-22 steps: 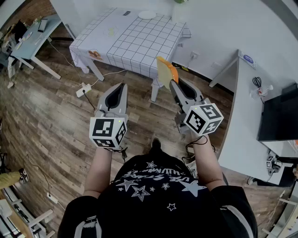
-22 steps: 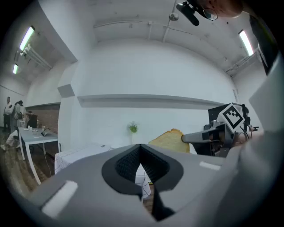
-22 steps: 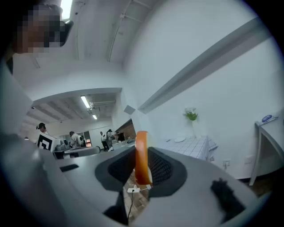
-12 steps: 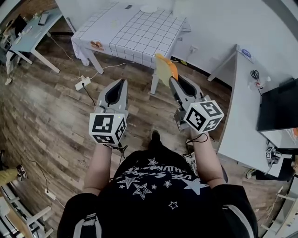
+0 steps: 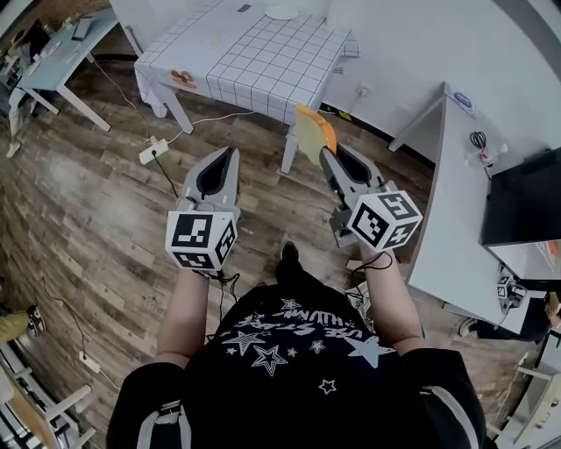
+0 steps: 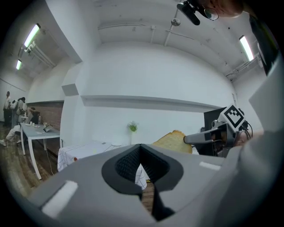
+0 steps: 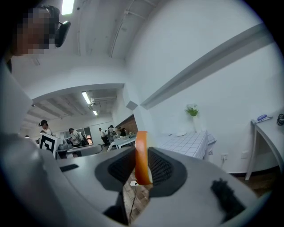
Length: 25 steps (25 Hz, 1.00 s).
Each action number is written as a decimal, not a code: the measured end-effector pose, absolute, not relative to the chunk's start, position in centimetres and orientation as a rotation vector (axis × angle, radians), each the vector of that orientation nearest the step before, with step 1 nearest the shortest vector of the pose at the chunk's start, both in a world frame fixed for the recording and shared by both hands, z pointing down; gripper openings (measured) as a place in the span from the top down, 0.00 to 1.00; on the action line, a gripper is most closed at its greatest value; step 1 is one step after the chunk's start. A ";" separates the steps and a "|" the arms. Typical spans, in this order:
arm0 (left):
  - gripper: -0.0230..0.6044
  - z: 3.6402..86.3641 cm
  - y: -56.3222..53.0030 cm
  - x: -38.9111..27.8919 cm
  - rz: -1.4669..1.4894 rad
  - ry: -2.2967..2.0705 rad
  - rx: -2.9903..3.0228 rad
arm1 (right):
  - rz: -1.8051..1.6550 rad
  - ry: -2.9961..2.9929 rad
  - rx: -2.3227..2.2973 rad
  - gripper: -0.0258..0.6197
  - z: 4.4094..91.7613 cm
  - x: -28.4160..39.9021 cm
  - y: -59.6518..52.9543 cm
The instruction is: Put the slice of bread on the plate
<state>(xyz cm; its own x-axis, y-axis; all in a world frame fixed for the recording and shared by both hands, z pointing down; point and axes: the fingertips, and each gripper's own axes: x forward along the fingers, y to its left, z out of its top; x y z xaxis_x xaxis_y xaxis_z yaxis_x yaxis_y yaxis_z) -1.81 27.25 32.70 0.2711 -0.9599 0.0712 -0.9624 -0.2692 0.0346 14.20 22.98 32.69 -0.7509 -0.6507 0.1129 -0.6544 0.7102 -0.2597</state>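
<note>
Currently you're pinching the bread (image 5: 311, 136) in your right fingers (image 5: 330, 167), left fingers (image 5: 231, 175) closed empty; the plate (image 5: 282, 13) is waiting at 12 o'clock.

The pale yellow slice of bread with an orange-brown crust (image 5: 312, 136) stands on edge, pinched between the jaws of the right hand-held gripper (image 5: 326, 156) (up in the air). The small round white plate (image 5: 281, 12) lies flat on the grid-patterned white table (image 5: 263, 61), well apart from it.
</note>
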 end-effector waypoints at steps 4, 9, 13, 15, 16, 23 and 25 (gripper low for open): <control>0.95 32.2 25.9 -1.6 0.055 -1.866 2.449 | 0.464 -2.902 1.085 0.82 32.7 14.3 21.3; 0.95 31.5 23.1 -0.8 0.076 -1.883 2.462 | 0.467 -2.945 1.063 0.82 31.9 14.5 17.7; 0.95 31.7 20.7 -0.5 0.088 -1.890 2.440 | 0.498 -2.971 1.033 0.82 32.0 14.8 14.8; 0.95 31.8 19.4 -0.3 0.101 -1.900 2.429 | 0.517 -2.980 1.024 0.82 32.1 15.1 13.3; 0.95 31.7 18.8 -0.2 0.100 -1.905 2.423 | 0.526 -2.985 1.021 0.82 32.1 15.4 12.6; 0.95 31.6 16.8 -1.1 0.093 -1.947 2.391 | 0.574 -2.995 1.000 0.81 32.3 16.0 9.0; 0.95 31.9 16.8 -2.5 0.096 -1.969 2.350 | 0.581 -2.989 0.987 0.82 32.6 15.6 8.5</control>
